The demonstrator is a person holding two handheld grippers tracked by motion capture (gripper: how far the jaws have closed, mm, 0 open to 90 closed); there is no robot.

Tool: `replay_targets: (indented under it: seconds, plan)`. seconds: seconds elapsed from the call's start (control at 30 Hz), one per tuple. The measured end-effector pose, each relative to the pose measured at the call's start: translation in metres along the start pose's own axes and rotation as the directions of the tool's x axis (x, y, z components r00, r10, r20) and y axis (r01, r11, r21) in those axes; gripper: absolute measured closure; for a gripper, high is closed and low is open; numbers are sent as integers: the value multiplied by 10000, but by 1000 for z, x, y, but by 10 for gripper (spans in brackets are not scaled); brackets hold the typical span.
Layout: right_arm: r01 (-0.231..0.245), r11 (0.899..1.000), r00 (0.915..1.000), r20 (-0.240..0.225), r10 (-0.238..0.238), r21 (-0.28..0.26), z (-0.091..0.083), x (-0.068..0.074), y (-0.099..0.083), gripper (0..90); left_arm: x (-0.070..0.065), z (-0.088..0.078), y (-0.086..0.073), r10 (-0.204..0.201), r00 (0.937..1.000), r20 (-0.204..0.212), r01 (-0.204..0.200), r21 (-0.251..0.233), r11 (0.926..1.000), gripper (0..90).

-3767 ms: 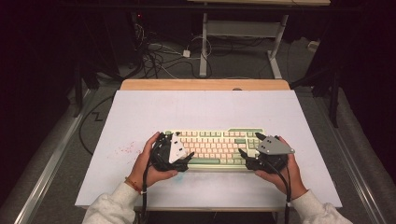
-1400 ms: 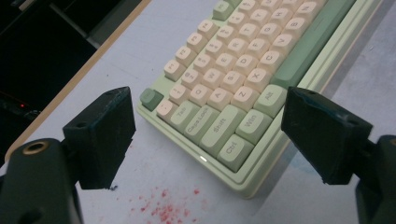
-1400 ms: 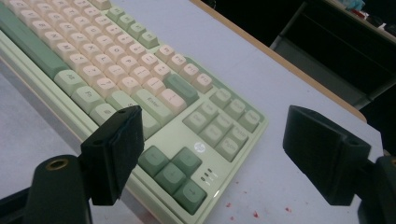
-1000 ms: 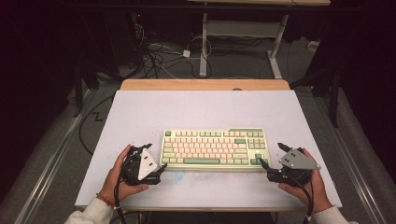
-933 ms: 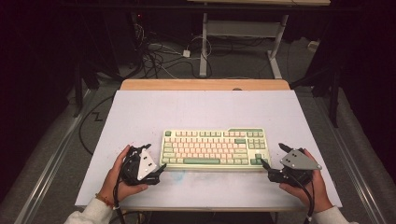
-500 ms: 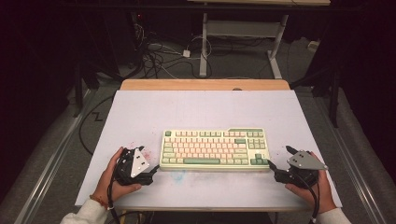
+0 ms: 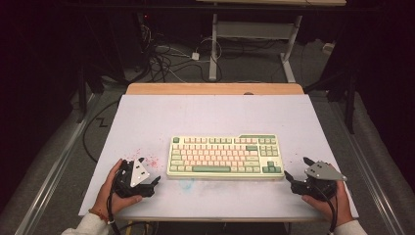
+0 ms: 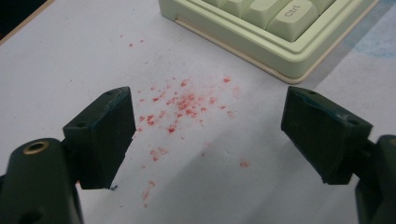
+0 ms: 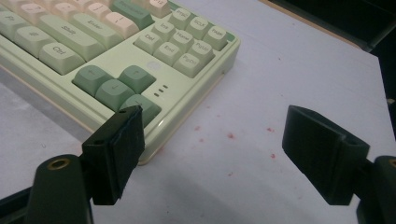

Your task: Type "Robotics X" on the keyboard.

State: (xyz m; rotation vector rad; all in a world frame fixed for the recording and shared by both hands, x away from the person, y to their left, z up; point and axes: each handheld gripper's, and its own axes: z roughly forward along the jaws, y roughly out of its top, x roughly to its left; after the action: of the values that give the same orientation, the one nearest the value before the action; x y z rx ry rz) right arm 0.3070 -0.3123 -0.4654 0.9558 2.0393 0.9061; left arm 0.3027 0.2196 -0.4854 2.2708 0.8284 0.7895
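Left gripper (image 7: pixel 152 182): held at the lower left of the high view, near the table's front edge; its jaws are spread wide and nothing is gripped between them.
Right gripper (image 7: pixel 288 177): held at the lower right of the high view; its jaws are likewise spread wide, and nothing is held.
Red specks (image 8: pixel 180 105): scattered on the table between the left gripper's jaws, in the middle of the left gripper view.
Keyboard (image 7: pixel 224 155): laid flat at the centre of the high view, between the two grippers and touched by neither; its corner is seen at the upper right of the left gripper view.
Table (image 7: pixel 215 115): white-topped, with a wooden strip along its far edge.
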Motion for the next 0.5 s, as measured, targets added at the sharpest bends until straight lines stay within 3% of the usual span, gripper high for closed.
replay_targets:
  seconds: [0.5]
  plan:
    - [359,9993,9993,42,-358,-127,-5,9,5,210,-4,2,0,216,9996,202,-214,-87,9997,165]
